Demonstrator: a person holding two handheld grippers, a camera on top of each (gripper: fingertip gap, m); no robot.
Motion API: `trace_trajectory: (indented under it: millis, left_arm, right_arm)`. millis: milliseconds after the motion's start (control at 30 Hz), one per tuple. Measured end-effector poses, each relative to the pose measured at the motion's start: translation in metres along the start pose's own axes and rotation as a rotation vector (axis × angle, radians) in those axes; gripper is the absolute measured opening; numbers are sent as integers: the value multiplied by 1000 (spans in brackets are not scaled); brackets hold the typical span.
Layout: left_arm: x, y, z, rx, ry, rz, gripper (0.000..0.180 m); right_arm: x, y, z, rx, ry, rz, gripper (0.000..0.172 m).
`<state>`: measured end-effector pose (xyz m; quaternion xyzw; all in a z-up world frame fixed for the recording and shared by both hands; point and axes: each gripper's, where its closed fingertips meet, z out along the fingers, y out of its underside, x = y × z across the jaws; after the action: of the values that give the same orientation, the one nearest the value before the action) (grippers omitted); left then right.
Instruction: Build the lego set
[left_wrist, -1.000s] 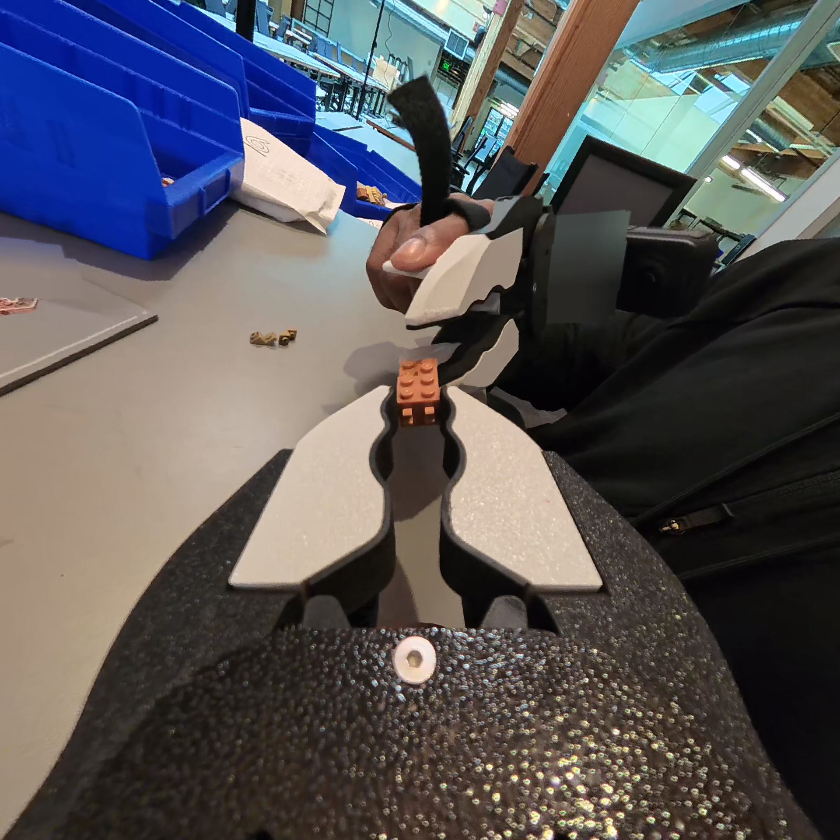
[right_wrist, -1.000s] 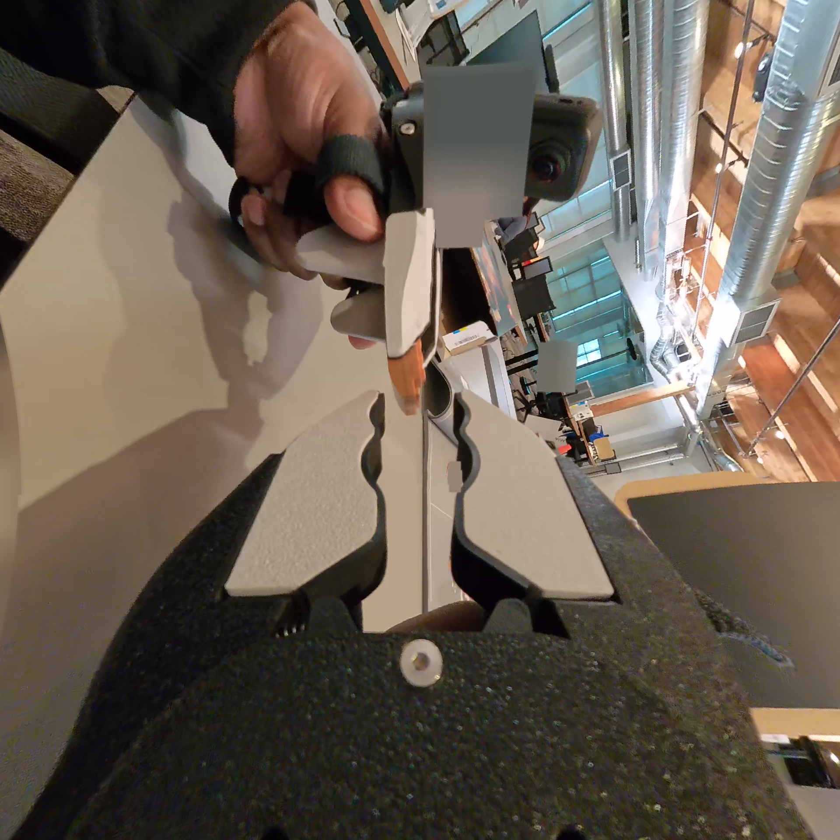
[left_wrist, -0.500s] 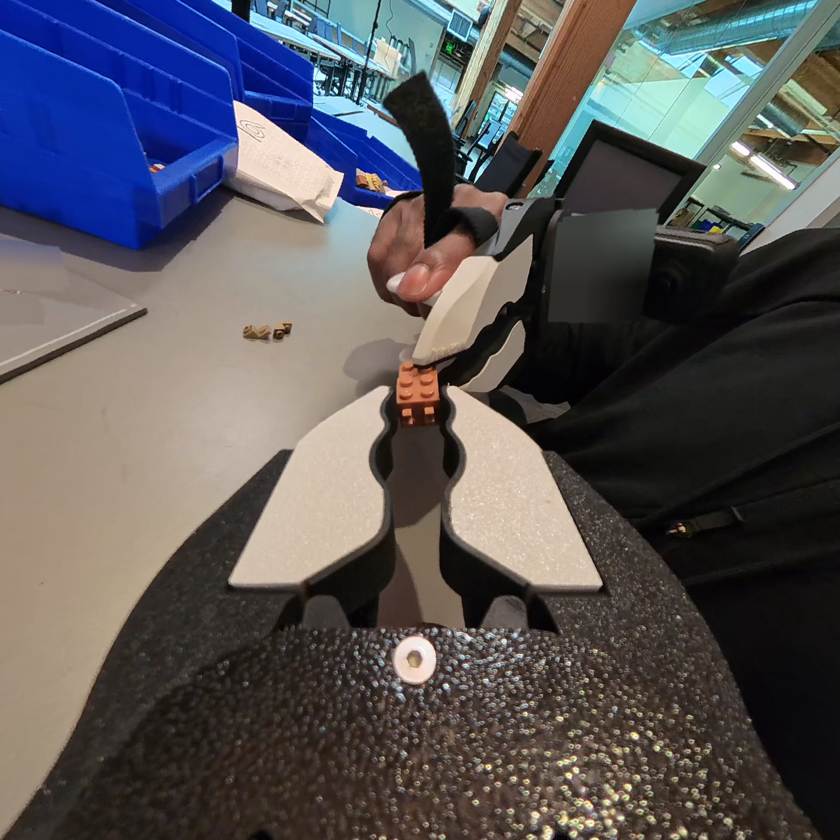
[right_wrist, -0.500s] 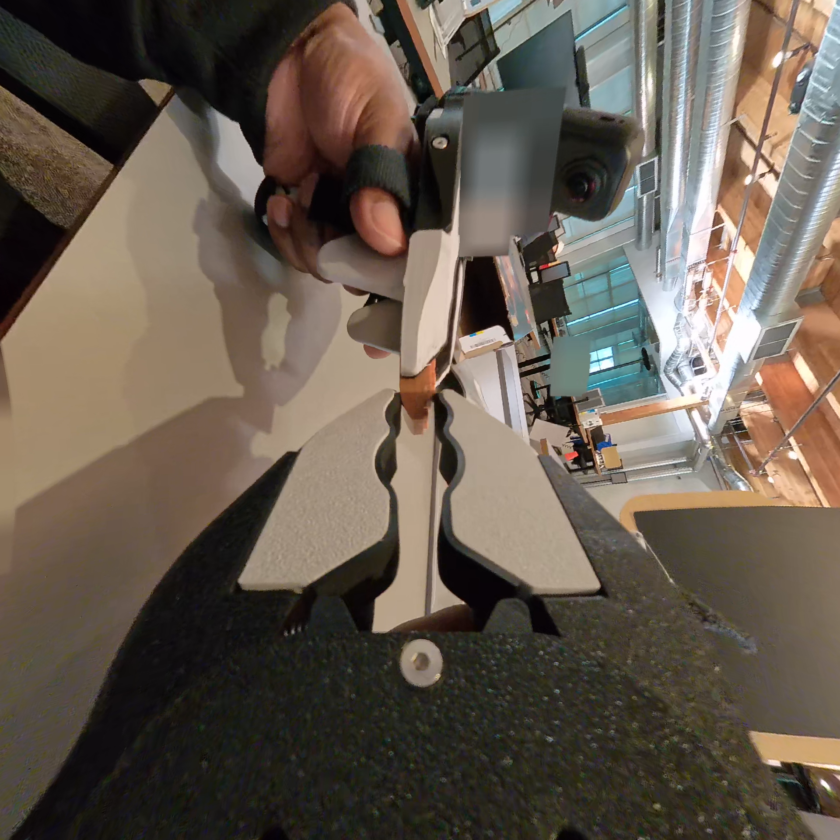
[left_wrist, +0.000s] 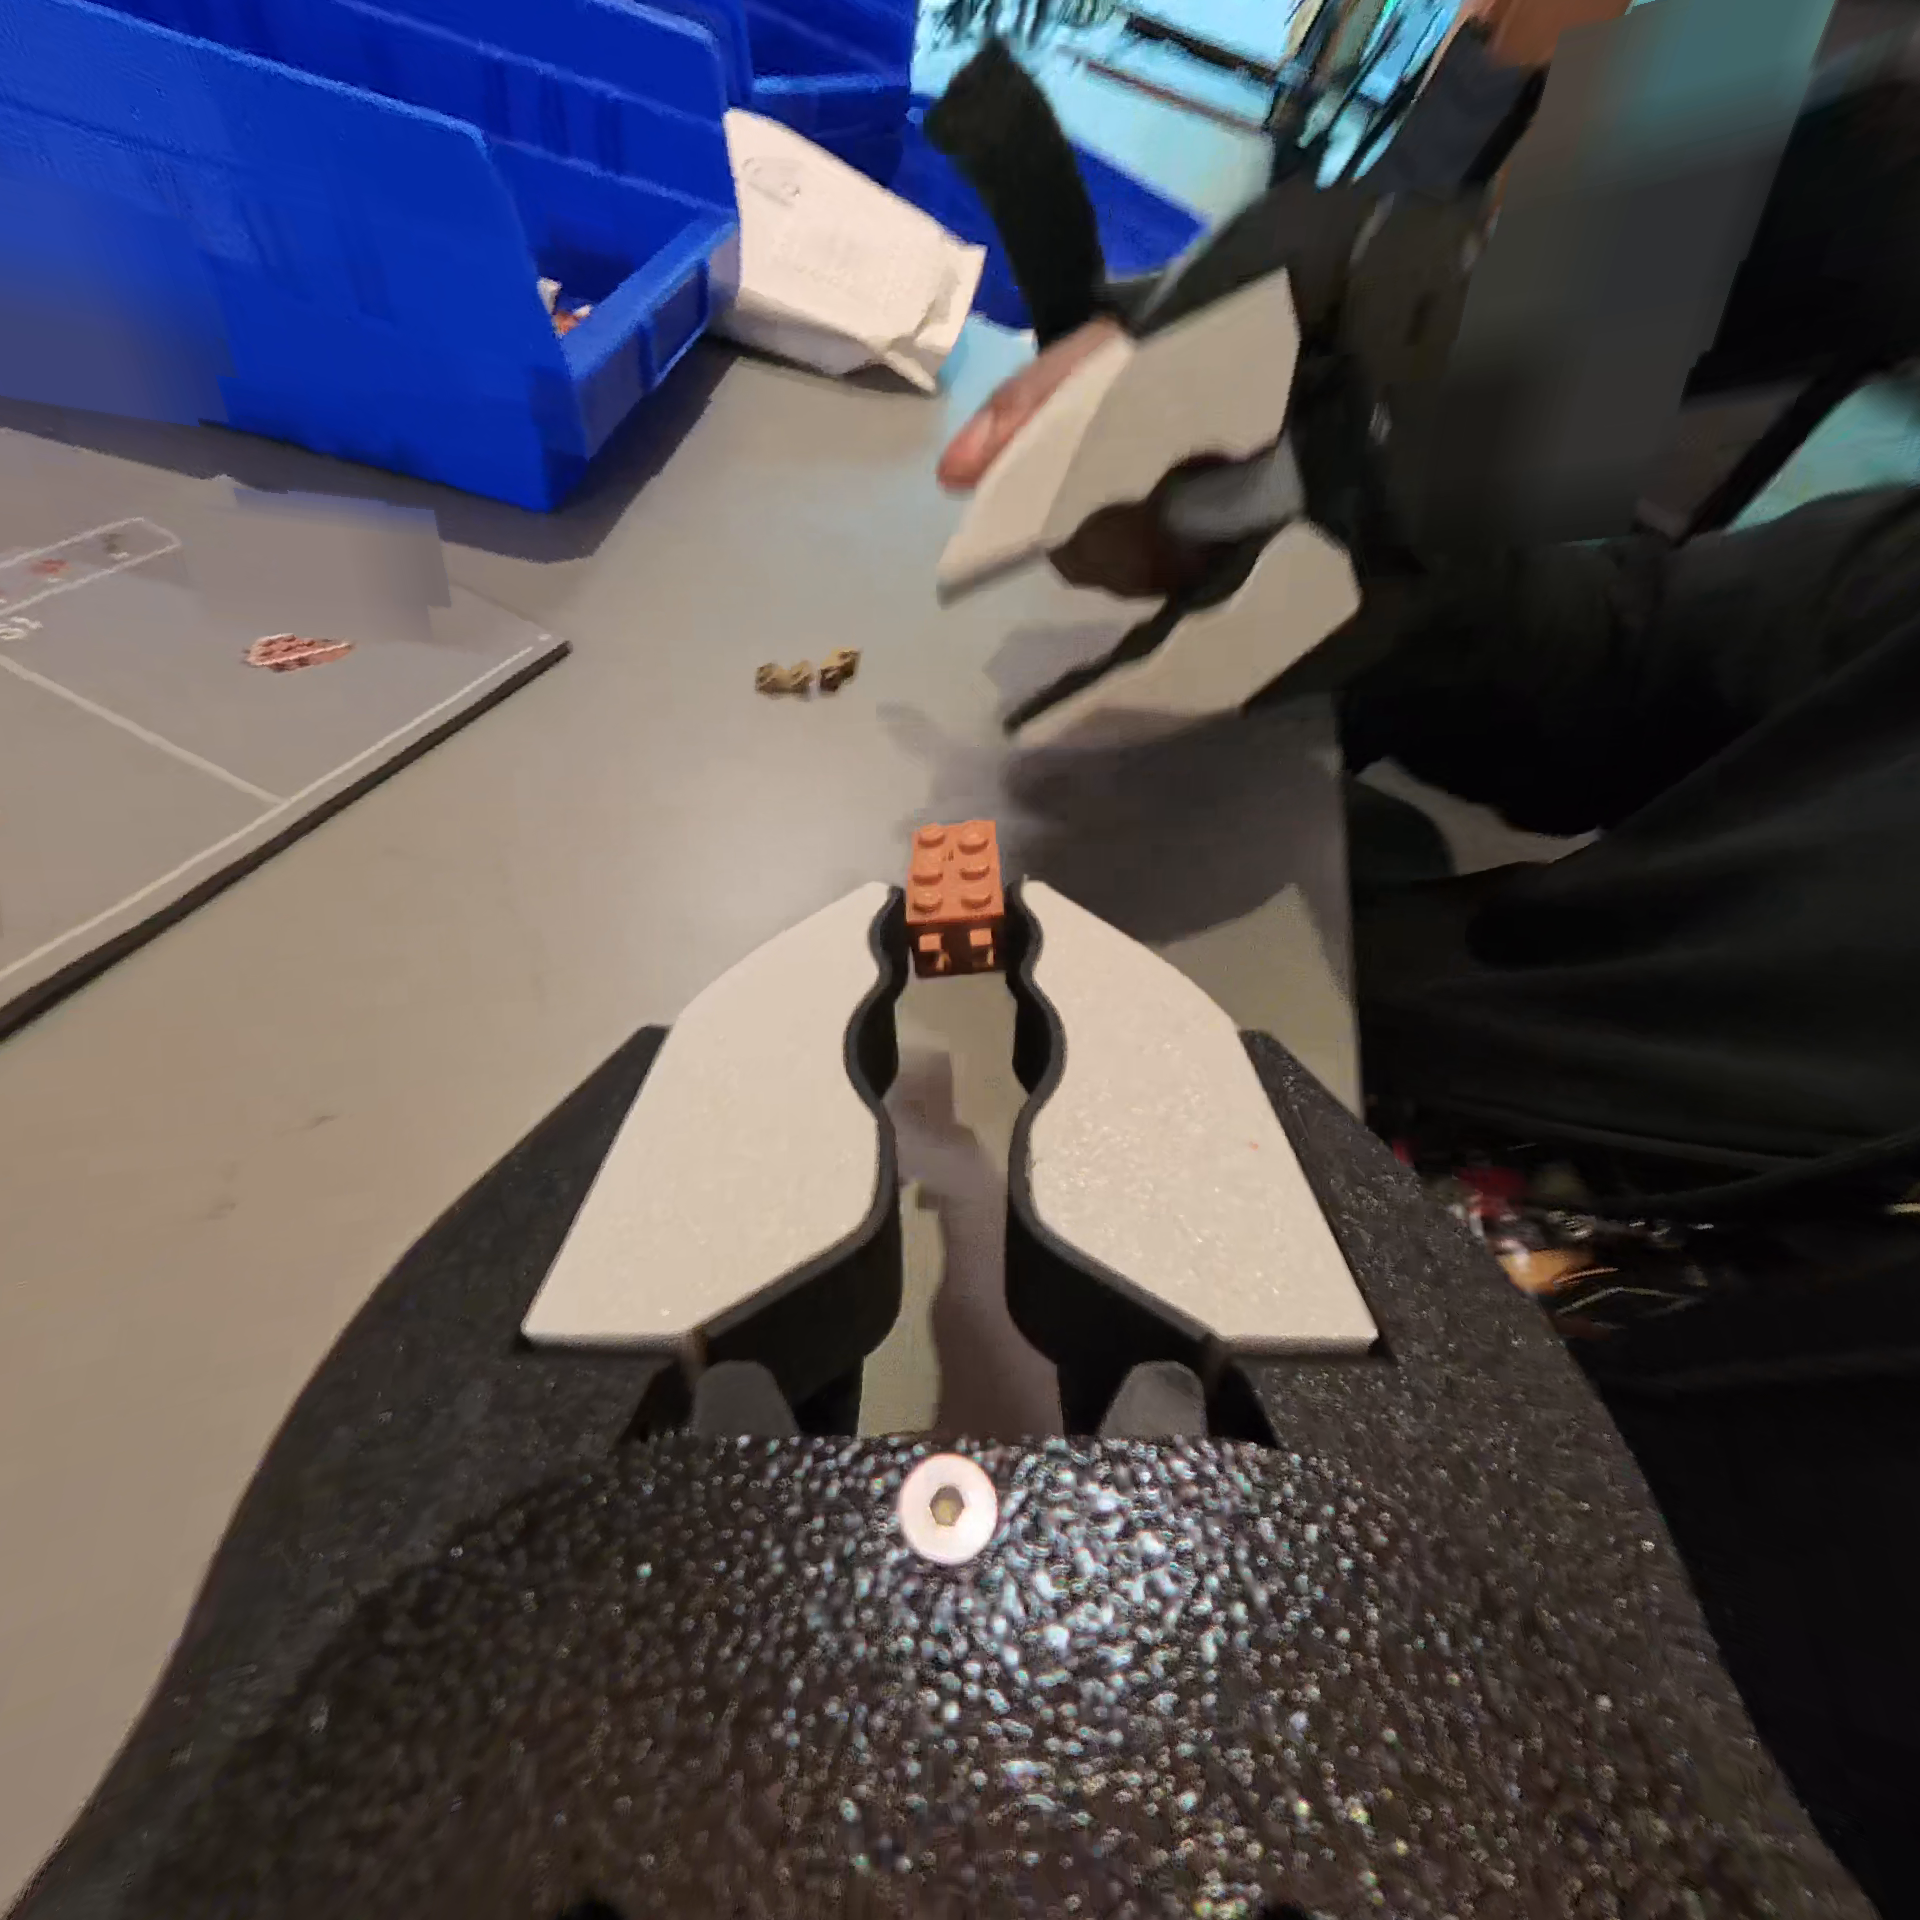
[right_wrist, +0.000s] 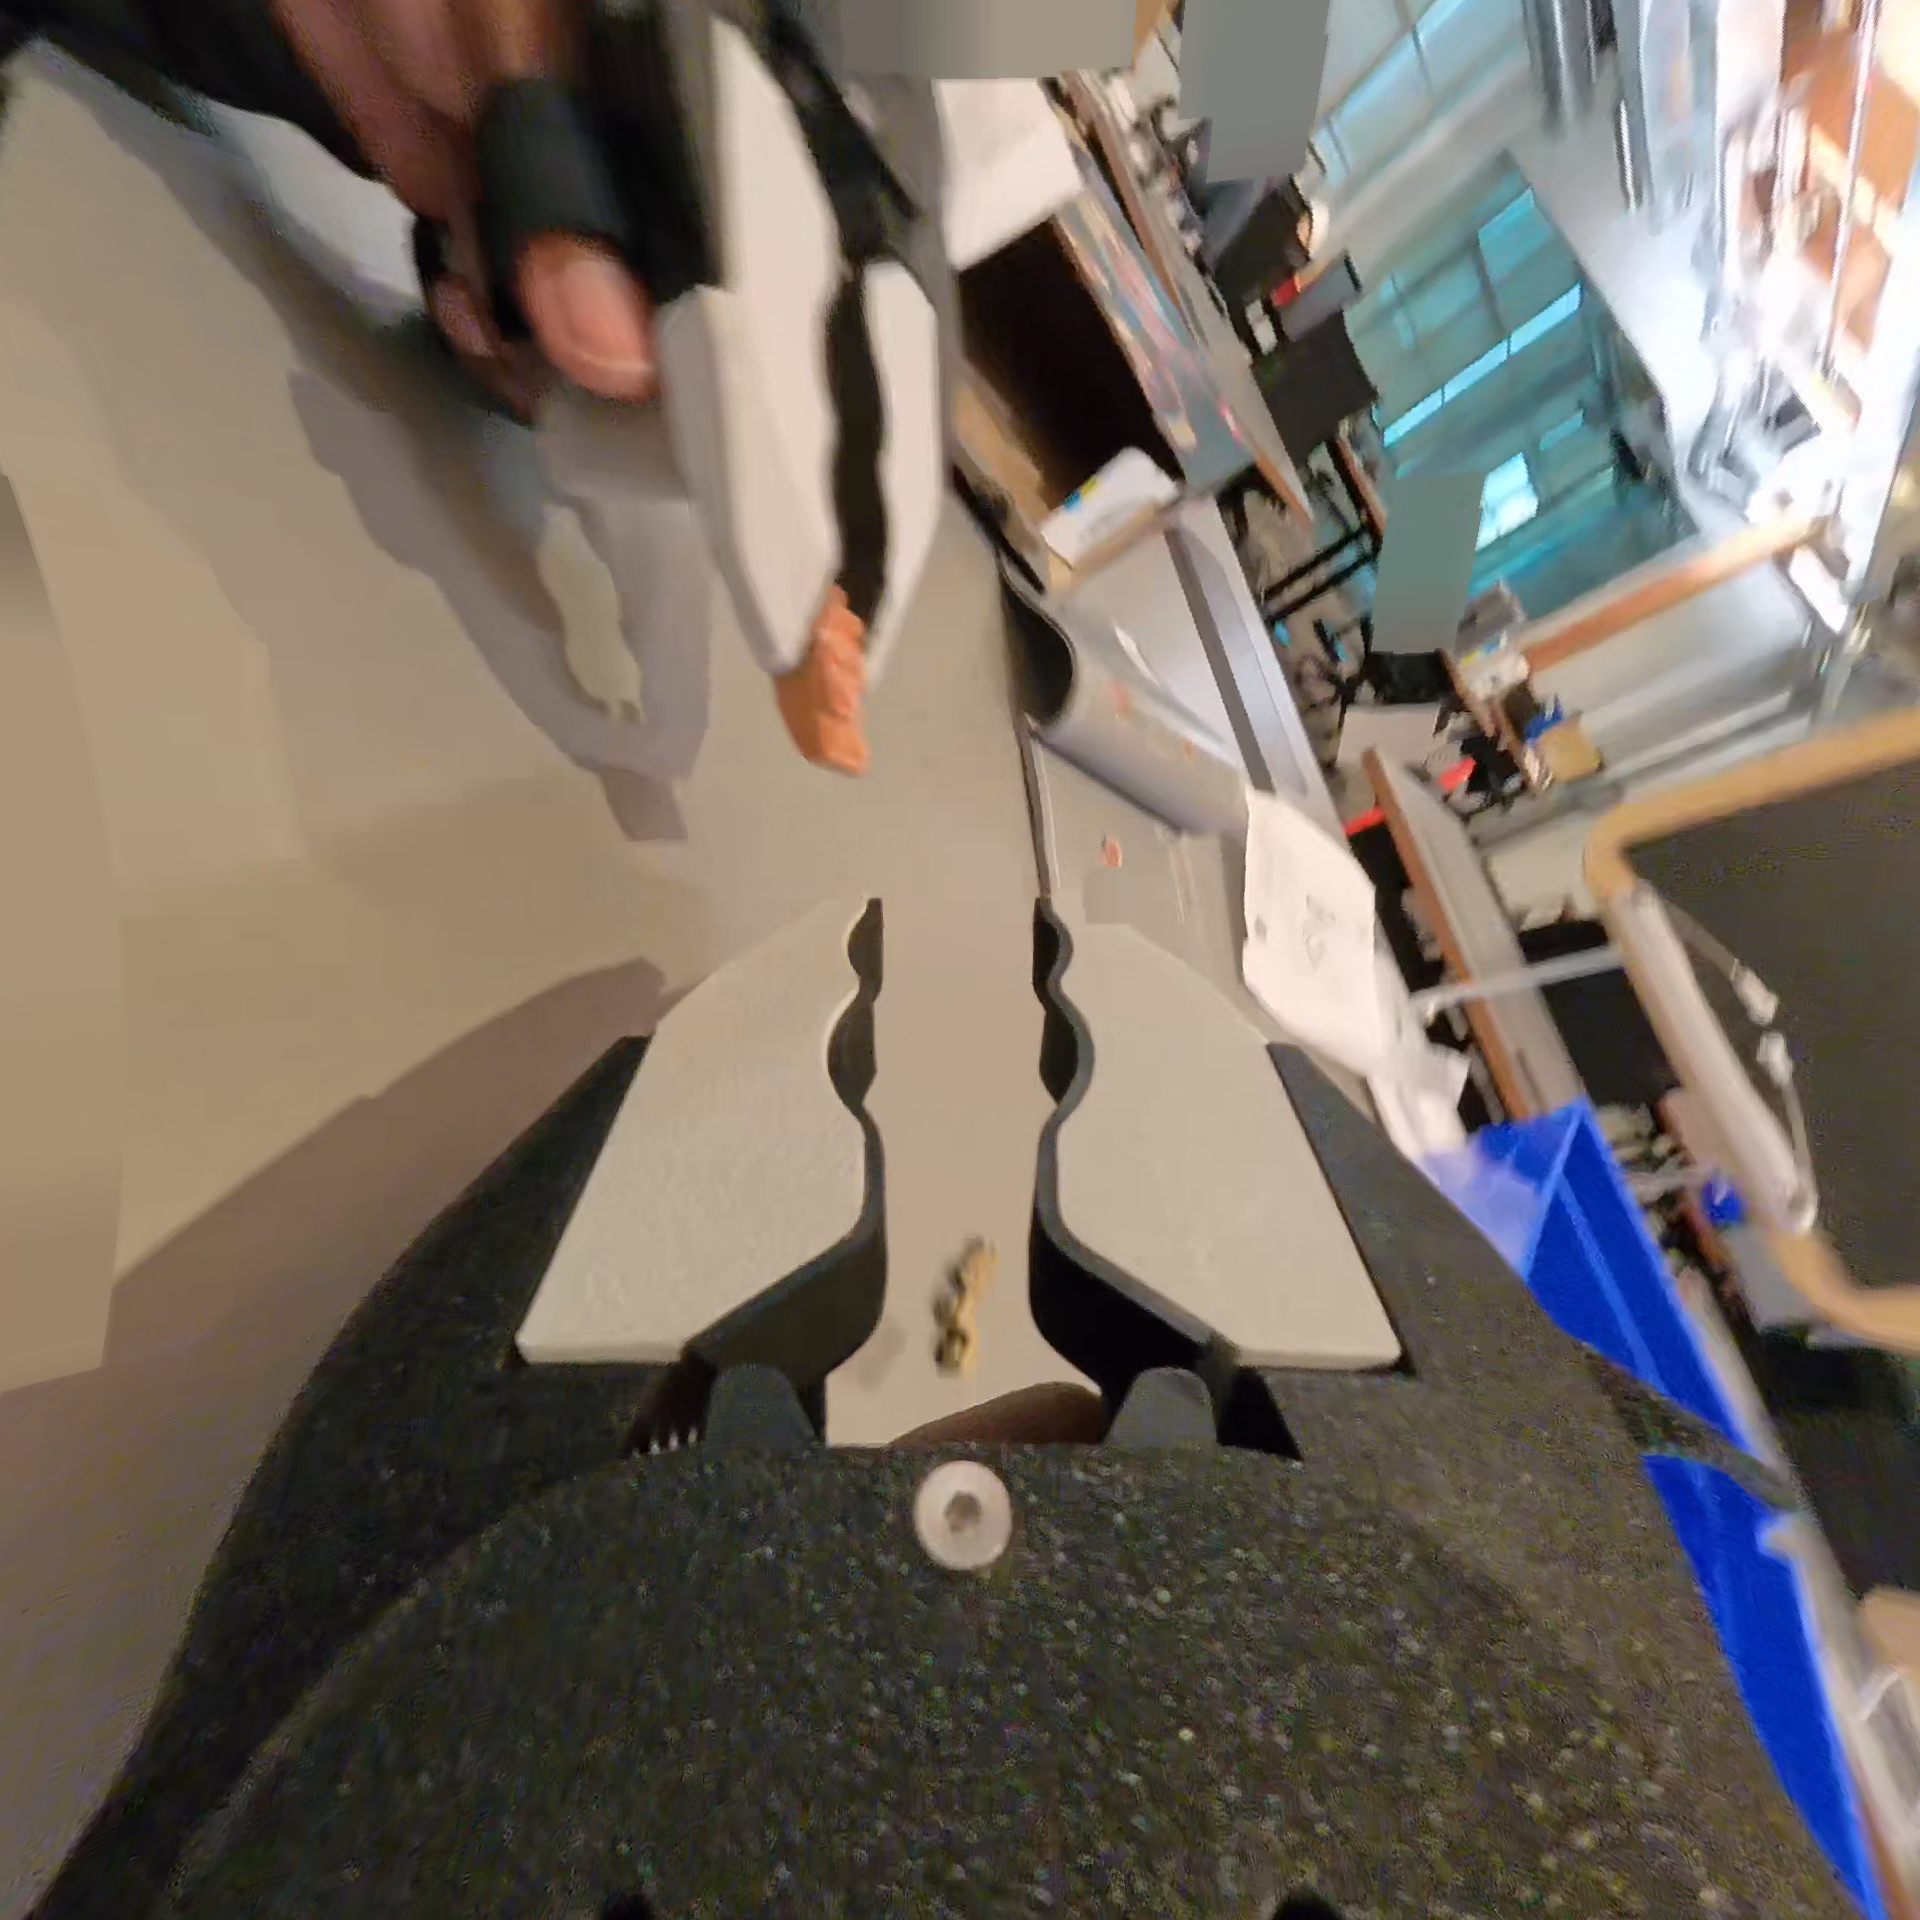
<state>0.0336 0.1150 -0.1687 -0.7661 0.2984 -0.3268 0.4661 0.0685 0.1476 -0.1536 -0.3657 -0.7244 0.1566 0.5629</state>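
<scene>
- Setting: grey tabletop in an open workshop w/ glass walls and exposed ducts behind.
- Containers: row of blue plastic storage bins at the table's far side; nearest bin holds a few small reddish pieces, barely visible at its front lip. White crumpled paper bag lies just beside the bins.
- Dark grey mat w/ white lines at left carries one small reddish piece.
- Left gripper: fingertips clamped on a small orange studded plastic brick, held above the table, studs up.
- Right gripper: jaws apart, bare; blurred, well apart from the brick.
- Tan loose bits lie on the table between the grippers.
</scene>
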Motion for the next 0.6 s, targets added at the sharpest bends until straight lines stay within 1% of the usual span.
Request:
trace_trajectory:
  millis: [100,200,300,367,500,600]
  left_arm:
    - [-8,12,2,-84,-66,59,17]
    - [-7,18,7,-135,-71,87,17]
    - [-10,22,11,-174,-92,114,17]
    - [-11,24,14,-198,-109,133,17]
    - [-14,31,18,-252,-146,165,17]
    - [-15,37,21,-290,-164,186,17]
  right_arm:
    - [26,31,-22,-52,49,188,27]
    - [49,62,-46,-70,93,409,13]
    - [60,82,-56,-49,78,596,6]
    - [58,93,-52,-74,50,646,4]
    - [46,105,-37,-169,-17,629,3]
    - [39,107,-29,-194,-66,625,5]
